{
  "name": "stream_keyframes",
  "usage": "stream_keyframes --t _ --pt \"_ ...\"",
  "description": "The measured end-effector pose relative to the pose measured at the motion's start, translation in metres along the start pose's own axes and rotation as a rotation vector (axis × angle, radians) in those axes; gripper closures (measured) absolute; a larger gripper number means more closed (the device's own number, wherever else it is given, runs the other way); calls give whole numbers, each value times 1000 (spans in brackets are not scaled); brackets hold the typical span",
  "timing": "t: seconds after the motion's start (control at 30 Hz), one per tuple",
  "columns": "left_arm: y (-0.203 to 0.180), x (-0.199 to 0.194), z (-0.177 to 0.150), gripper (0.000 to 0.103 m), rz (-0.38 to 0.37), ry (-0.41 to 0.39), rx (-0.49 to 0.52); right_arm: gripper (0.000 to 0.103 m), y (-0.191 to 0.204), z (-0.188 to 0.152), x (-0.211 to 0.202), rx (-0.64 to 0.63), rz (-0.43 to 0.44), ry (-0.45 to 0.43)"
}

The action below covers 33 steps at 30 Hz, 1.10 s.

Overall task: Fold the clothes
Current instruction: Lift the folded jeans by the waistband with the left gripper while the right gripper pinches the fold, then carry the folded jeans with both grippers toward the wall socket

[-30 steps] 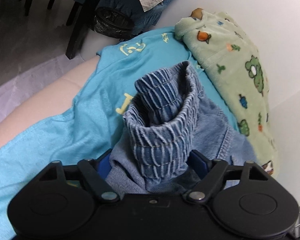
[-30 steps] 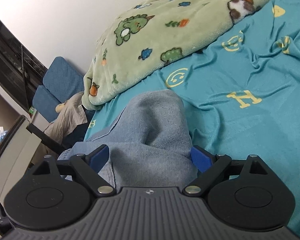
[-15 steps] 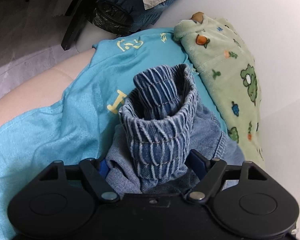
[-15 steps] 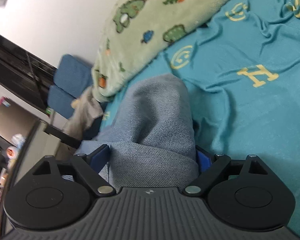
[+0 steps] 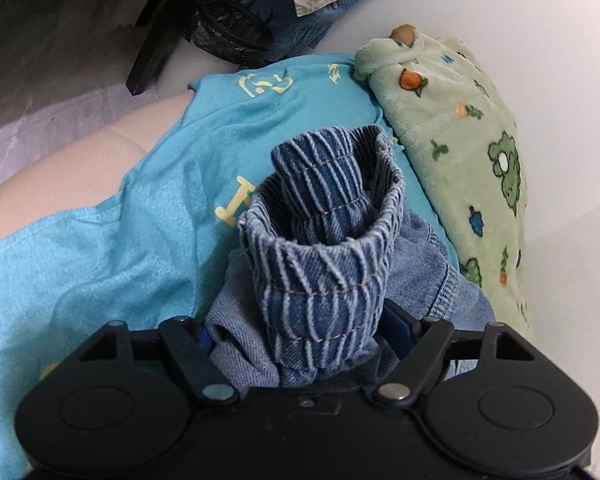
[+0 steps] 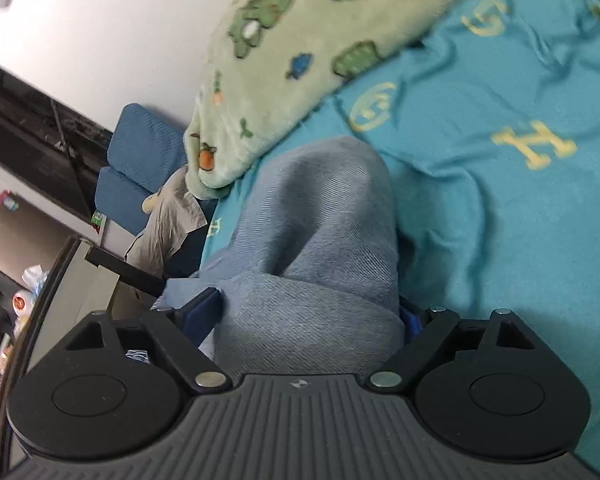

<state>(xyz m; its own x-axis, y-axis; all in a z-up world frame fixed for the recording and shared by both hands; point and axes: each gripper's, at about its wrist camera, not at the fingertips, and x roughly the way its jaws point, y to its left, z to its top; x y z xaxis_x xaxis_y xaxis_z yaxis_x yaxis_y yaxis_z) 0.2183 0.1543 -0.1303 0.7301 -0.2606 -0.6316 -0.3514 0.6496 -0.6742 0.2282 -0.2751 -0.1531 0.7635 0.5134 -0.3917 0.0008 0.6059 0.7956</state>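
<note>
— Where are the denim trousers (image 5: 328, 280) right now?

— Up off the teal sheet (image 5: 100, 248), bunched between both tools. The left gripper (image 5: 300, 332) has its jaws clamped on the gathered elastic waistband (image 5: 324, 216), which stands up in a ribbed loop straight ahead of the jaws, with a second fold of the band poking up inside it.

— And the other one?

— The right gripper (image 6: 312, 320) is closed on a plain, paler stretch of the denim trousers (image 6: 320, 240). The cloth humps forward from between the jaws and droops toward the teal sheet (image 6: 500, 220).

— What lies around the trousers?

— A green fleece blanket (image 5: 460, 152) with little animal prints sits just beyond them, against the white wall. In the right wrist view the green fleece blanket (image 6: 292, 40) lies above and behind the denim hump.

— Anything you can't make out?

— Plenty. The blue pads (image 6: 204, 308) are mostly buried in fabric; only slivers show. The legs of the trousers are hidden below the tool bodies, so I can't tell how they hang. The right view is smeared at its left edge, where shelves blur together.
</note>
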Motion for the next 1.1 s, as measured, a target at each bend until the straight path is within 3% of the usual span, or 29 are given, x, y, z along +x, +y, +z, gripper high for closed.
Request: stream_keyframes --t 0.1,0.17,0.27,0.33,0.43,0.67,0.83,1.1 --pt "3 3 2 27 -10 -2 -24 14 2 -1 -1 -7 17 -11" --pt "0 4 2 34 -2 -8 -10 16 -3 -2 2 -8 -1 -1" --pt "-6 0 1 52 28 -24 15 27 -7 -4 4 2 -13 -5" --pt "-12 -4 1 62 41 -30 40 47 6 -3 2 -48 -35 -20" --pt "-23 -12 1 69 50 -30 86 55 26 -5 -4 -118 -62 -51" --pt "-47 -45 -6 71 43 -34 191 59 63 -1 -36 -201 -58 -136" --pt "-74 -86 -15 71 19 -81 275 60 86 4 -65 -224 -38 -181" --pt "-128 -136 -38 71 -41 -86 340 60 104 18 -141 -225 -32 -258"
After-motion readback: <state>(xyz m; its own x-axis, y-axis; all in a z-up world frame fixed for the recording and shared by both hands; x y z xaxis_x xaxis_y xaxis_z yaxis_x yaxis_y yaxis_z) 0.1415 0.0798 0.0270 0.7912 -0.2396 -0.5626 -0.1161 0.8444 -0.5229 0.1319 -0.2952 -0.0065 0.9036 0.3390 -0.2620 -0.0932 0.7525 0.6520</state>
